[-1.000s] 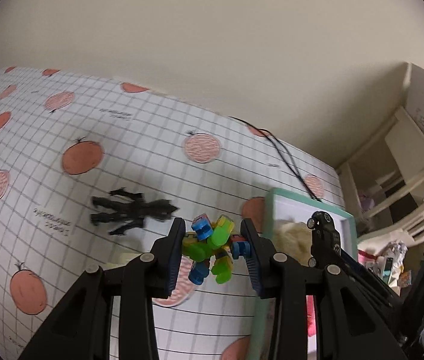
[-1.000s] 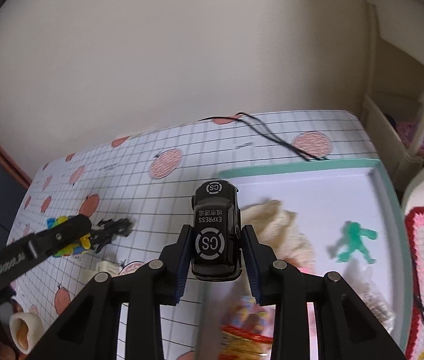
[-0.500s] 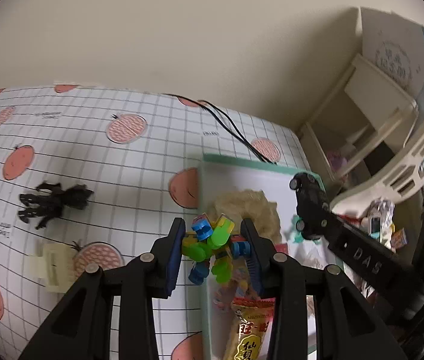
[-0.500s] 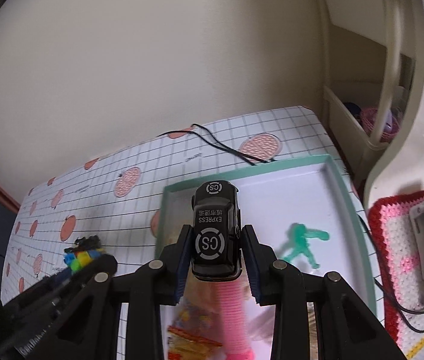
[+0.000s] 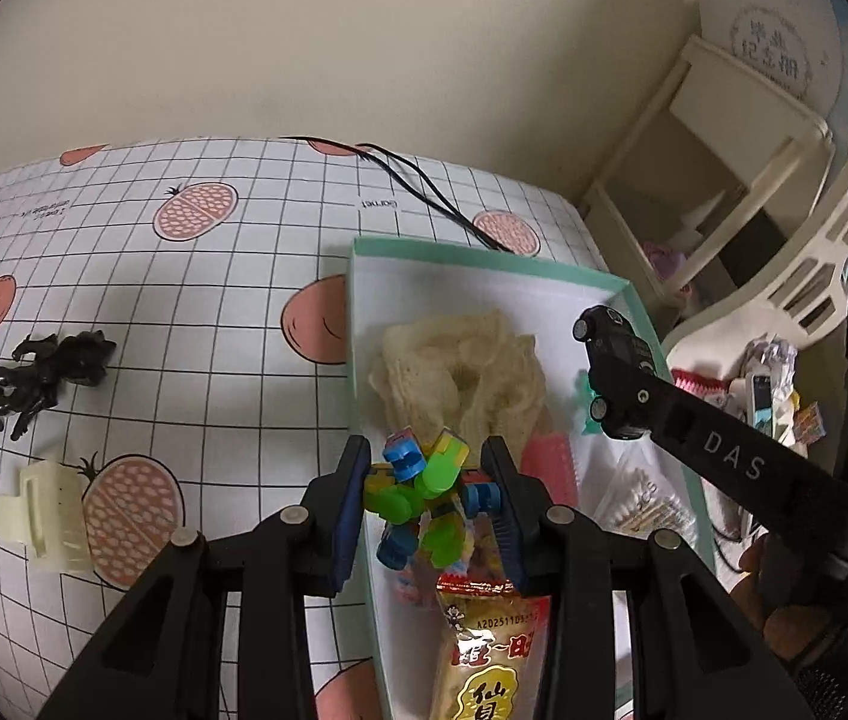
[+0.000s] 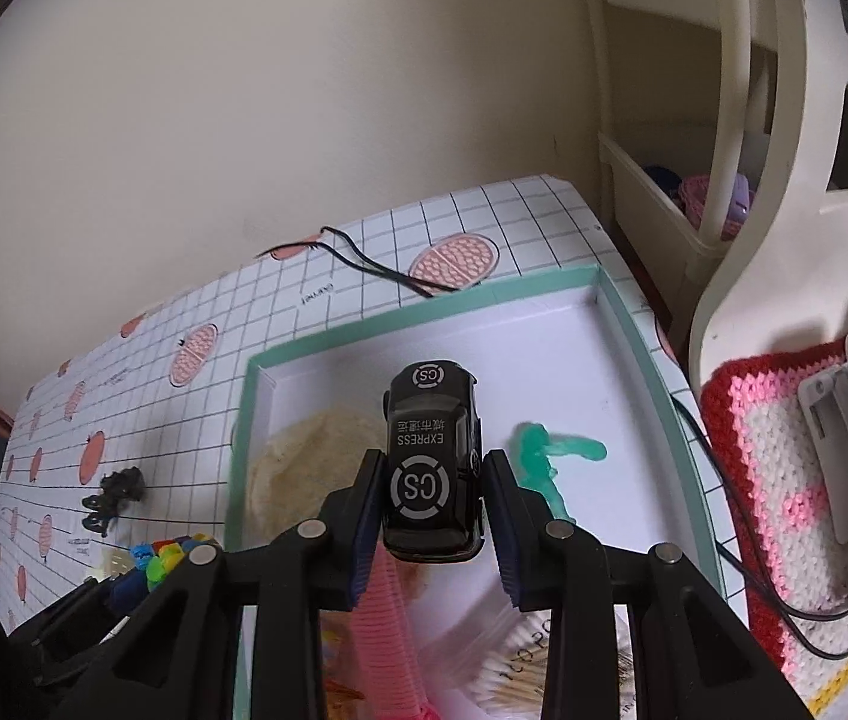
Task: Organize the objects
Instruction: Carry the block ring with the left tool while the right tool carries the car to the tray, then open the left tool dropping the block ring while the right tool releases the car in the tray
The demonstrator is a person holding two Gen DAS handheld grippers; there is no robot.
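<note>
A black car (image 6: 431, 468), a green-blue-yellow block toy (image 5: 424, 495), a mint-rimmed white tray (image 6: 634, 324), a tomato-patterned grid cloth (image 5: 184, 300).

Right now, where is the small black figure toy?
In the left wrist view, the small black figure toy lies on the left of the tomato-print cloth, behind the cream hair clip.

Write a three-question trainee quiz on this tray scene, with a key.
1. True or false: the right gripper holds a black toy car.
2. Which lies outside the mint-rimmed white tray? A) cream knitted cloth B) black action figure C) pink comb
3. Fill in: the left gripper grips a multicoloured ____ toy.

Key: 1 true; 2 B; 3 building-block.
</note>
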